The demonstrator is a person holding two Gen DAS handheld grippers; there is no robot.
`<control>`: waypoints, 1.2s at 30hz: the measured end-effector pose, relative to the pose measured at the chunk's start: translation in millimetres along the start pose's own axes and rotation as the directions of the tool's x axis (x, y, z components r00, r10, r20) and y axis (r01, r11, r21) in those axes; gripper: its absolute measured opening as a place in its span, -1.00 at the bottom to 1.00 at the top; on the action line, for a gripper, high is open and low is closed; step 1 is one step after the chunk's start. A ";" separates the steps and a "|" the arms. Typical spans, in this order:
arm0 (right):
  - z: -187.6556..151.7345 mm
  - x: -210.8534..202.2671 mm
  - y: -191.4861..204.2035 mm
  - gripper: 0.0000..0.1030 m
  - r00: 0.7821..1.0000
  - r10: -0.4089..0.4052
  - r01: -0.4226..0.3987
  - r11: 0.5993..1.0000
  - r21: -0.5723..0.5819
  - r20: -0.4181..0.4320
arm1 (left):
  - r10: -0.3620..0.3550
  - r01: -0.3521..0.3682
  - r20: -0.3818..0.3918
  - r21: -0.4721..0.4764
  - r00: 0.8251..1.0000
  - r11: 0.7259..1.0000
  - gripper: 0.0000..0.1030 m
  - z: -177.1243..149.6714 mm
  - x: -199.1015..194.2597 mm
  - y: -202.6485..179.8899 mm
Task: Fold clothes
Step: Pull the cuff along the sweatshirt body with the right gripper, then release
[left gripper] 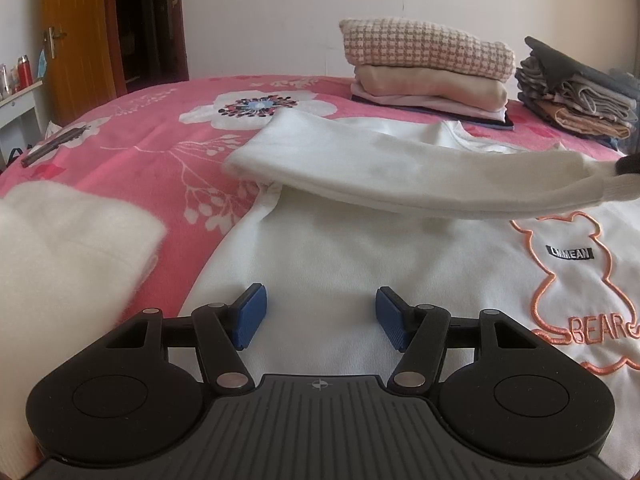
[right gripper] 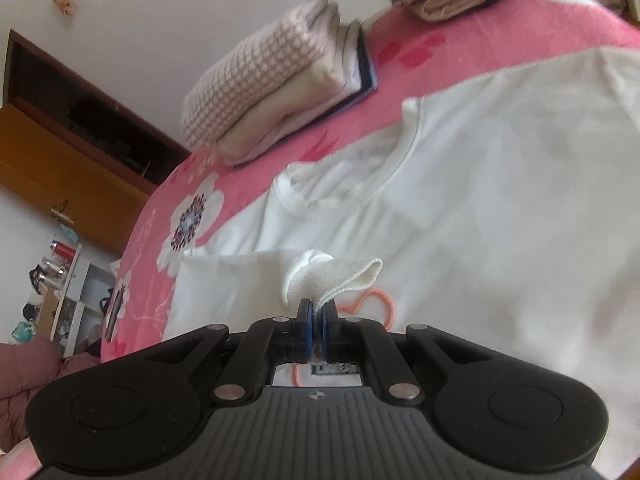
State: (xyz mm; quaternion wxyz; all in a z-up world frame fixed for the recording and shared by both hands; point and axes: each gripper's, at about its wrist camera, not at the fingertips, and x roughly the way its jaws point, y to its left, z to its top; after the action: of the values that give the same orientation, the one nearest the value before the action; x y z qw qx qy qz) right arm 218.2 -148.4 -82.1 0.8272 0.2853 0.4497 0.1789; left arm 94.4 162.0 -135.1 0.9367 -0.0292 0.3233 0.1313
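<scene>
We see the right hand-held gripper point(right gripper: 316, 312) clamped on the white sweatshirt's point(left gripper: 320, 248) cuff point(right gripper: 336, 276); the left hand-held gripper point(left gripper: 320, 316) gapes above it.

The right gripper point(right gripper: 316, 316), black with blue pads, was clamped on the ribbed cuff point(right gripper: 340, 276) of a white cotton sweatshirt point(right gripper: 500, 208), lifting that sleeve end above the garment's body. The sweatshirt lay spread on a pink floral bedspread point(right gripper: 180, 208), its round neckline point(right gripper: 360, 184) just beyond the cuff. Farther off, a folded stack topped by a pink checked knit point(right gripper: 260, 76) rested on the bedspread.
</scene>
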 end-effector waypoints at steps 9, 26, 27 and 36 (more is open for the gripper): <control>10.9 -26.3 -22.2 -0.92 0.995 -0.093 0.094 0.995 -0.021 0.045 | 0.046 -0.048 0.027 0.079 0.999 0.996 0.19 9.3 1.6 -7.3; 27.4 -58.8 -15.0 -0.92 0.991 -0.107 0.114 0.989 -0.089 0.083 | 0.174 -0.177 0.041 0.105 0.984 0.978 0.20 45.5 57.2 22.1; 27.4 -59.6 -18.8 -0.92 0.990 -0.119 0.125 0.989 -0.083 0.078 | 0.167 -0.170 0.039 0.088 0.985 0.981 0.20 45.4 56.8 24.7; 18.4 -65.6 -31.3 -0.92 0.991 -0.127 0.129 0.989 -0.068 0.037 | 0.161 -0.164 0.039 0.070 0.986 0.984 0.20 44.4 56.6 28.6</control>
State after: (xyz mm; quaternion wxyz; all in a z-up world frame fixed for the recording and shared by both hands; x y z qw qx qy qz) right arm 200.1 -214.6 -51.9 0.8536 0.2295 0.4472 0.1365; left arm 156.2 208.6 -133.9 0.9285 0.0338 0.3138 0.1958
